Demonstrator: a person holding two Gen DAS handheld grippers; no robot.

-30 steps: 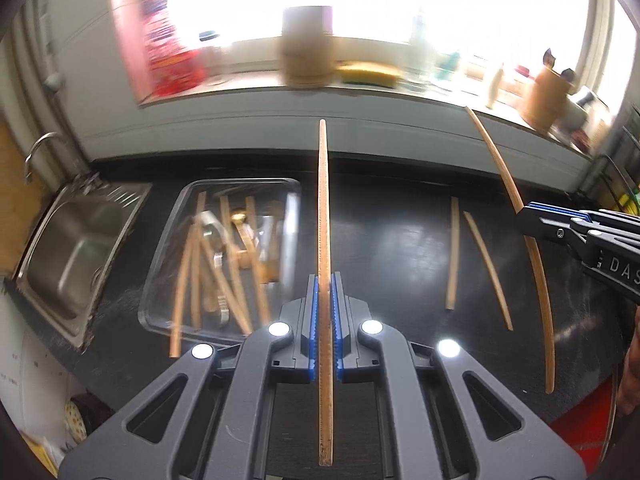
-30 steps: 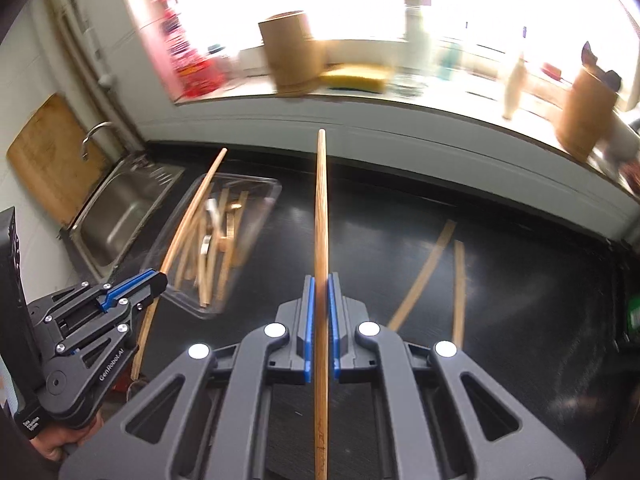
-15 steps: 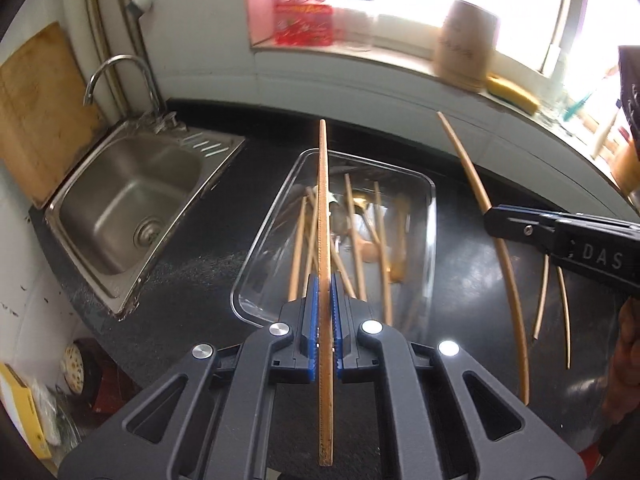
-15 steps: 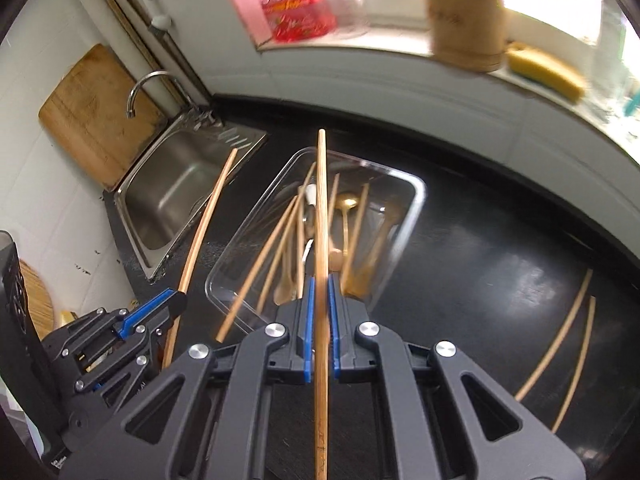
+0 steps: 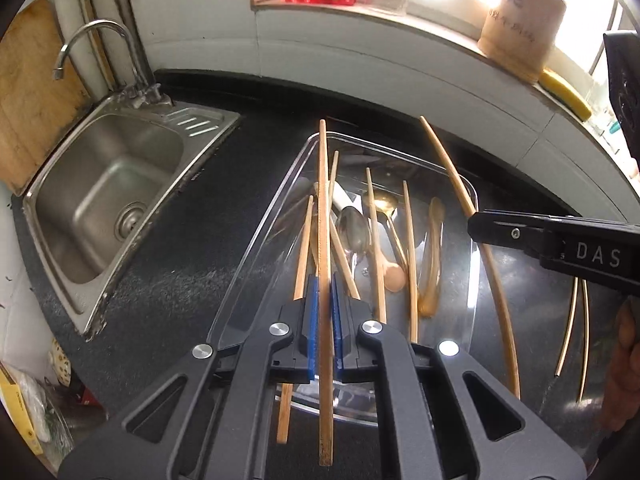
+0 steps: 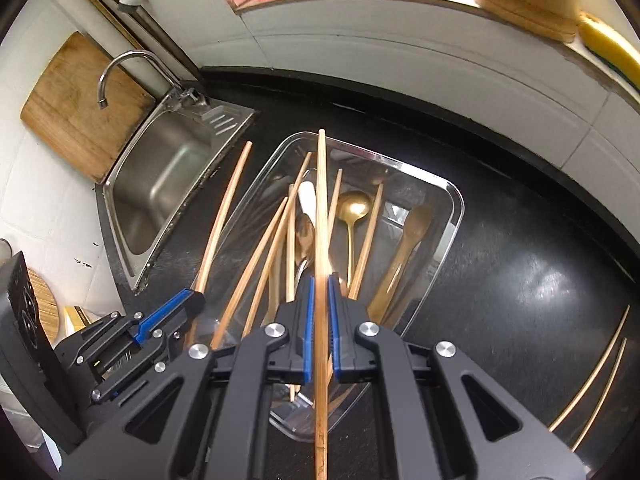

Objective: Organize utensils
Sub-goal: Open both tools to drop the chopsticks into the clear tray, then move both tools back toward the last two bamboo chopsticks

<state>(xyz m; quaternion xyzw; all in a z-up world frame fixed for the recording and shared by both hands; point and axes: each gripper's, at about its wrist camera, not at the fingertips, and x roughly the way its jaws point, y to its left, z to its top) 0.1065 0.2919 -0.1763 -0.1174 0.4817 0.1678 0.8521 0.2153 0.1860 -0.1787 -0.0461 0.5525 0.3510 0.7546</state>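
A clear plastic tray (image 5: 276, 204) (image 6: 452, 224) on the black counter holds several wooden chopsticks, a gold spoon (image 6: 353, 206), a steel spoon (image 5: 352, 230) and a wooden spoon (image 6: 412, 236). My left gripper (image 5: 324, 312) is shut on a wooden chopstick (image 5: 322, 200), held above the tray's left part. My right gripper (image 6: 320, 316) is shut on another wooden chopstick (image 6: 321, 200) above the tray; it also shows in the left wrist view (image 5: 486, 260). The left gripper shows at the lower left of the right wrist view (image 6: 188, 300).
A steel sink (image 5: 104, 200) with a tap (image 5: 86, 40) lies left of the tray. Two loose chopsticks (image 6: 592, 372) lie on the counter (image 6: 520, 280) to the right. A wooden cutting board (image 6: 76, 108) leans at the far left. A wooden holder (image 5: 520, 28) stands on the sill.
Both grippers have swung left from the open counter and come over the tray, each still holding its chopstick. The tray now fills the middle of both views.
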